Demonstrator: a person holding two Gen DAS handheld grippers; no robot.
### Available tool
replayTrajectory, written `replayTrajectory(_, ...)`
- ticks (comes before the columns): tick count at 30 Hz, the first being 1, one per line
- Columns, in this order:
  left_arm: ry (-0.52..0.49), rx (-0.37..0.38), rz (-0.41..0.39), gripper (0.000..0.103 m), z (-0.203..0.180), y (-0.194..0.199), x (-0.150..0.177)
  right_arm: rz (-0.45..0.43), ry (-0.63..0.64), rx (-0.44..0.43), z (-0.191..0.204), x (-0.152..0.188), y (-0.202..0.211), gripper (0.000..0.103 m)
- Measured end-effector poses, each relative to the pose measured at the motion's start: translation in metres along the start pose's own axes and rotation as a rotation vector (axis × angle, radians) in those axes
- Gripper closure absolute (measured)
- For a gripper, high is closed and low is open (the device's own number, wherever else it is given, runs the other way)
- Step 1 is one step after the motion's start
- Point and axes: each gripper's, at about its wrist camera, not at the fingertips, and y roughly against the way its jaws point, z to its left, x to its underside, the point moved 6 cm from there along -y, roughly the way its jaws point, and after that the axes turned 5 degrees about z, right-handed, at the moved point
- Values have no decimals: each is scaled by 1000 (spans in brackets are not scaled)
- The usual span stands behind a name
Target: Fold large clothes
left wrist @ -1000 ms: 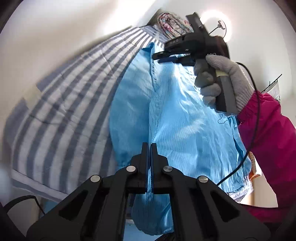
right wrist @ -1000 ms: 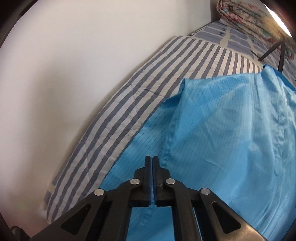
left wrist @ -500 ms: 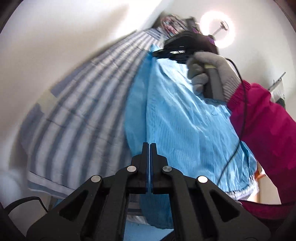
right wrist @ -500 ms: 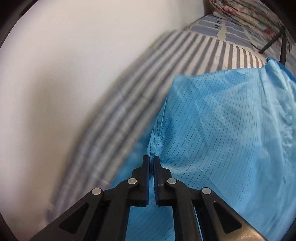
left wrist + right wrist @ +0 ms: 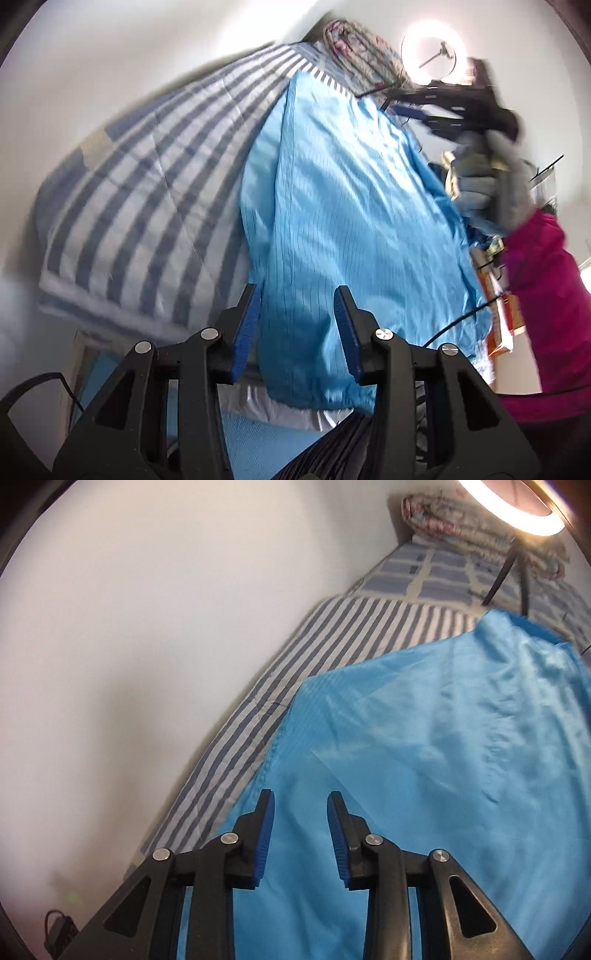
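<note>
Right gripper (image 5: 413,107) + gloved hand (image 5: 491,192) motion-blurred in left wrist view, finger gap unreadable there. Blue garment (image 5: 424,775) runs off right/bottom edges in right wrist view; hem partly behind left gripper (image 5: 297,332). Striped bedding (image 5: 147,206) smeared. Ring light (image 5: 517,513) cut by top edge.

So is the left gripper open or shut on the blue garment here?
Open. The left gripper shows a wide gap between its blue pads, with the blue garment lying beyond, unpinched.
</note>
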Motion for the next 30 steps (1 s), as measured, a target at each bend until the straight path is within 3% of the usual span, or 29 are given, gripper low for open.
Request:
replayTrajectory(2,4,-23,8,62,-1,-2,9,-15,12,3,-5,12,19,66)
replayTrajectory(7,56,-57,23,62,5,-3,27,20,44,25,-13,77,61,66)
replayTrajectory(12,137,-25,27,63,15,-10,32,110,68,34,-12,141,52,66)
replayTrajectory(13,150,-14,25,67,16,-11,31,131,67,30,-10,154,45,66)
replayTrajectory(14,150,-10,25,82,16,-12,31,147,67,29,-10,163,41,66)
replayTrajectory(16,135,-30,30,99,15,-14,30,179,74,26,-5,180,32,66)
replayTrajectory(24,135,-97,-52,102,18,9,21,216,55,35,-6,196,0,66)
replayTrajectory(30,124,-144,-42,102,30,6,20,235,35,33,-3,191,-29,67)
